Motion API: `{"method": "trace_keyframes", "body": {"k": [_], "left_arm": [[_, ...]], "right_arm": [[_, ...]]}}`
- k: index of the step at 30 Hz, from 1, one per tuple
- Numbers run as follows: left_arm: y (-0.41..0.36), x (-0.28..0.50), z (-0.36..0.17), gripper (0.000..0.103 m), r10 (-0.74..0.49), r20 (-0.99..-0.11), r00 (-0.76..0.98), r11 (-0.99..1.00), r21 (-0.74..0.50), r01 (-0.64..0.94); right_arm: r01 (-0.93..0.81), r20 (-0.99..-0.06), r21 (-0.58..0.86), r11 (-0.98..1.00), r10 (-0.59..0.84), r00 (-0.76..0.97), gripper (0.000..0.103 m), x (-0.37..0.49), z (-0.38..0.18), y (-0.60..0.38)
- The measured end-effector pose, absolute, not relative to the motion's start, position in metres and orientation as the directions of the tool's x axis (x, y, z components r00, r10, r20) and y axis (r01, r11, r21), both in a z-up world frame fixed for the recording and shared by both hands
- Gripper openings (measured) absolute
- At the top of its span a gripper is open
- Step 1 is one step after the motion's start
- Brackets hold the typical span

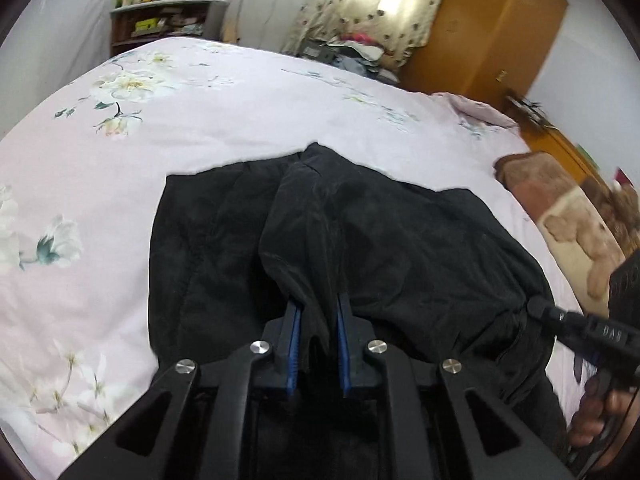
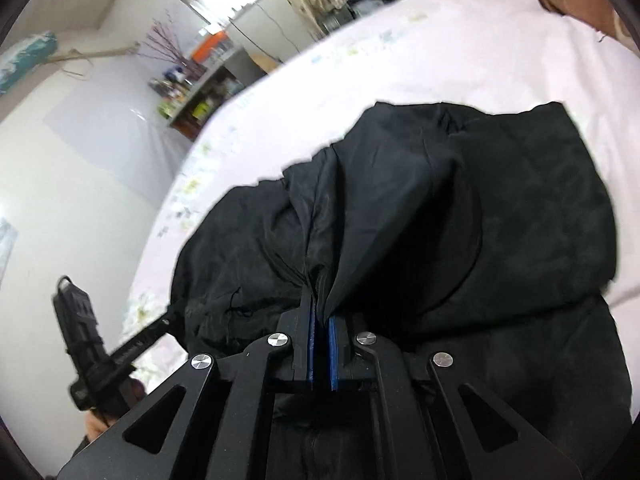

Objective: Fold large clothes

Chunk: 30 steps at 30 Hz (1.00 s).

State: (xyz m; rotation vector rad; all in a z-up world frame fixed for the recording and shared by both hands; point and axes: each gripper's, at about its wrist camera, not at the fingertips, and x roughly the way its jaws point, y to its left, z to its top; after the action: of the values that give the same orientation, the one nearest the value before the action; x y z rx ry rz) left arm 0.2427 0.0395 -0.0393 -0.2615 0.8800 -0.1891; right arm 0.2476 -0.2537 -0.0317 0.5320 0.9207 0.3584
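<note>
A black garment [image 1: 360, 240] lies bunched on the bed [image 1: 200, 112], partly doubled over, its near edge gathered toward the person. The left gripper [image 1: 316, 320] has its fingers [image 1: 294, 340] nearly together on a ridge of the dark fabric. The right gripper [image 2: 320, 320] has its fingers [image 2: 310, 344] clamped tight on a thin pinch of the same cloth.

The likeliest trouble is a weak hold: the cloth looks slick, and the left grip takes only a narrow pleat, so a pull could slide it free and drop that side. Each pinch may also catch one layer only, so lifting would drag the upper layer and leave the lower one rumpled. If the two hands travel unevenly, the fold would land skewed. The brown pillow [image 1: 560, 208] lies near the garment's right side and could snag a swinging hem.
</note>
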Motion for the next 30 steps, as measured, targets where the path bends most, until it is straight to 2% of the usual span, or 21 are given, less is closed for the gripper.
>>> {"method": "trace_keyframes", "body": {"k": [4, 8, 13, 18, 23, 25, 27, 30], "left_arm": [[0.037, 0.234, -0.082, 0.016, -0.270, -0.783, 0.560, 0.951, -0.308, 0.029], [0.036, 0.239, -0.085, 0.020, -0.241, -0.796, 0.555, 0.958, -0.285, 0.007], [0.042, 0.221, -0.057, 0.028, -0.237, -0.786, 0.571, 0.964, -0.262, 0.040], [0.053, 0.207, -0.026, 0.028, -0.200, -0.742, 0.640, 0.971, -0.239, 0.025], [0.037, 0.247, -0.010, 0.028, -0.208, -0.692, 0.691, 0.969, -0.242, 0.049], [0.025, 0.271, -0.019, 0.028, -0.205, -0.700, 0.684, 0.973, -0.222, 0.064], [0.018, 0.288, -0.044, 0.028, -0.164, -0.744, 0.648, 0.984, -0.172, 0.052], [0.022, 0.290, -0.087, 0.029, -0.166, -0.774, 0.611, 0.983, -0.179, 0.040]], "right_arm": [[0.005, -0.749, 0.521, 0.854, 0.454, 0.483, 0.005, 0.241, -0.080, -0.252], [0.045, -0.767, 0.529, 0.847, 0.455, 0.453, 0.009, 0.250, -0.105, -0.254], [-0.005, -0.785, 0.458, 0.889, 0.408, 0.467, 0.024, 0.242, -0.075, -0.254], [-0.085, -0.739, 0.366, 0.927, 0.345, 0.578, 0.025, 0.224, -0.029, -0.267], [-0.102, -0.704, 0.295, 0.950, 0.288, 0.649, 0.025, 0.264, -0.009, -0.262], [-0.089, -0.715, 0.269, 0.959, 0.261, 0.648, 0.026, 0.283, -0.015, -0.259], [-0.083, -0.742, 0.226, 0.971, 0.227, 0.631, 0.025, 0.302, -0.032, -0.257], [-0.023, -0.806, 0.161, 0.987, 0.145, 0.573, 0.023, 0.312, -0.066, -0.262]]}}
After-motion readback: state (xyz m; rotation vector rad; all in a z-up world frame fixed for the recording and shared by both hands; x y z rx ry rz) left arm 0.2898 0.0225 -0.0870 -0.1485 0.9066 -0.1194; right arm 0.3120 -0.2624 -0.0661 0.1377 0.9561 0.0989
